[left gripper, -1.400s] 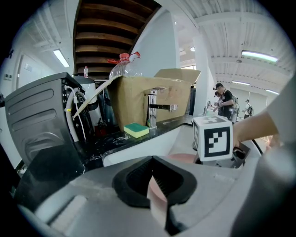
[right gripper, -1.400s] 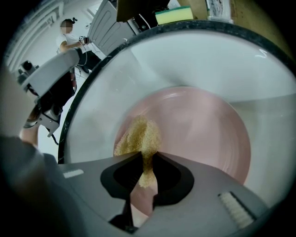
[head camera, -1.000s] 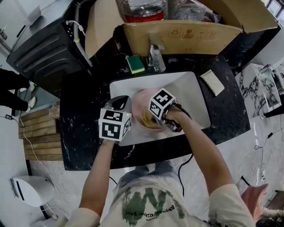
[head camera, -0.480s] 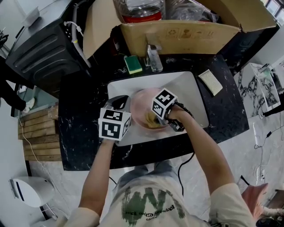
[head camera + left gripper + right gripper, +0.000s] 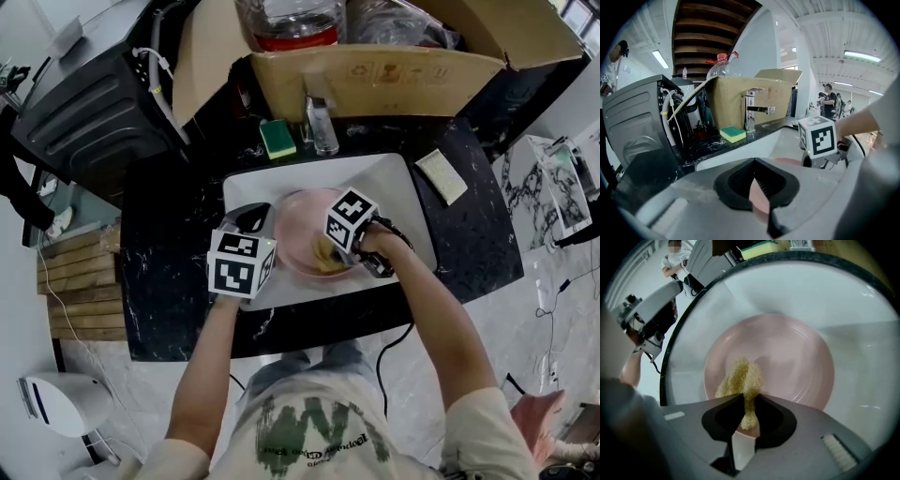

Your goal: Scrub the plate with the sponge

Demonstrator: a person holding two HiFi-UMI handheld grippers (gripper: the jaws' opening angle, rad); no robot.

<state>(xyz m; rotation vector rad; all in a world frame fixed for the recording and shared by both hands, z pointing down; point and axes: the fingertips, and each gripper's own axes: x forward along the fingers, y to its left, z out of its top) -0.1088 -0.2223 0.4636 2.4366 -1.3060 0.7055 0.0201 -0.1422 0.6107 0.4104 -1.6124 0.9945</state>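
Yellow sponge [image 5: 740,380] within right claw [image 5: 746,409], against plate [image 5: 797,357]

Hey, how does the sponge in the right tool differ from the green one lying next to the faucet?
The held sponge is one rough, straw-coloured piece; the green sponge has a green top on a yellow base. The held sponge is pinched and squashed in the right tool and pressed on the pink plate; the green sponge lies flat and untouched on the black counter. Both are scrubbing sponges.
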